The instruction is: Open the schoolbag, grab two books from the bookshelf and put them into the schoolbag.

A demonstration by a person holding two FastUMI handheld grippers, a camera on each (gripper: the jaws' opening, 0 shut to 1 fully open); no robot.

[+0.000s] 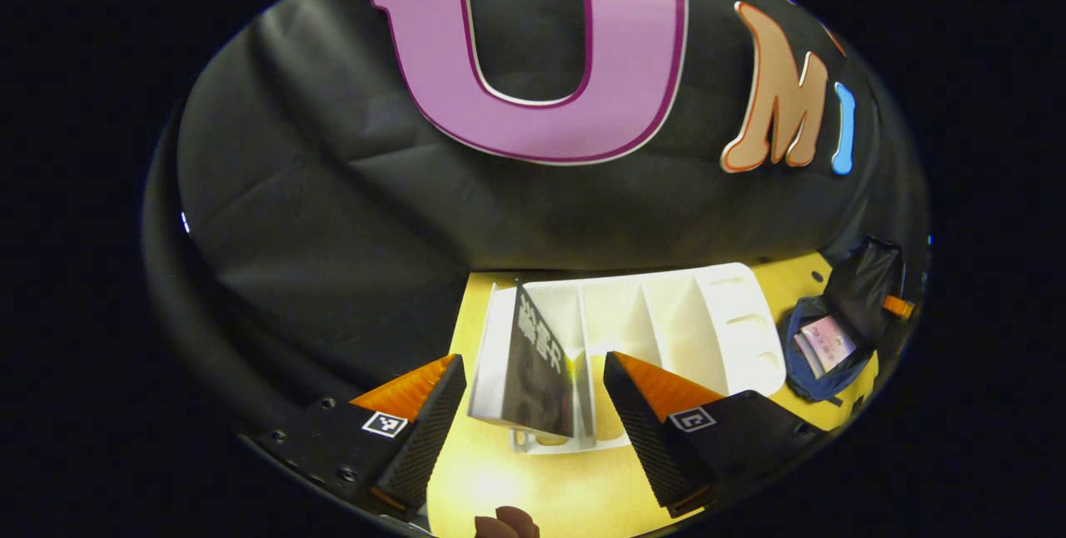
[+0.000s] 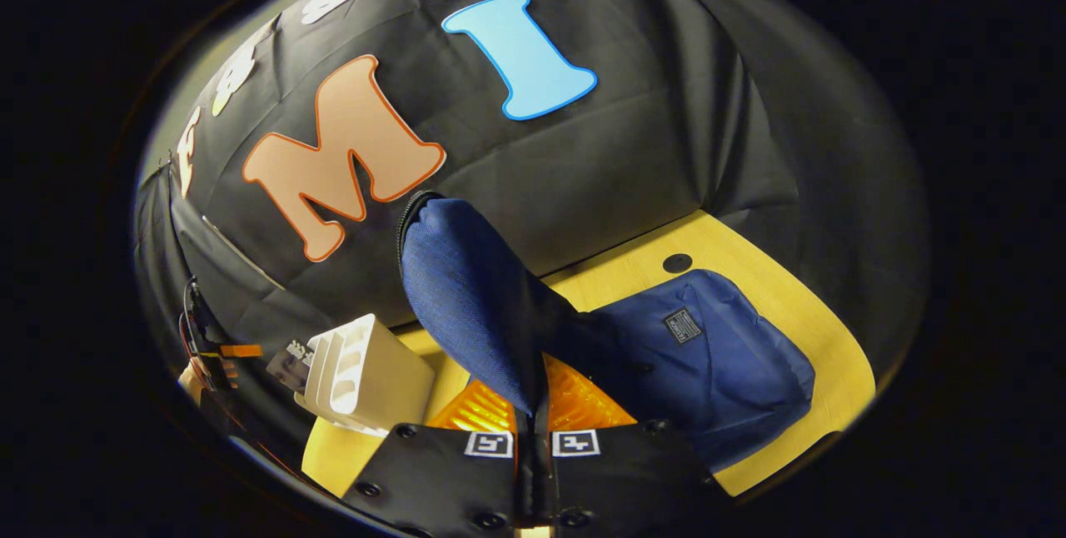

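A book with a dark cover stands upright in the leftmost slot of the white bookshelf. My left gripper is open, a finger on either side of the book and clear of it. The blue schoolbag lies open at the right, with a pink-covered book inside. In the right gripper view, my right gripper is shut on the bag's blue flap and holds it raised over the bag's body. The bookshelf stands to the left, a book at its far end.
Everything rests on a yellow wooden table backed by the black cloth wall. A round black hole sits in the tabletop behind the bag. The shelf's other slots hold nothing.
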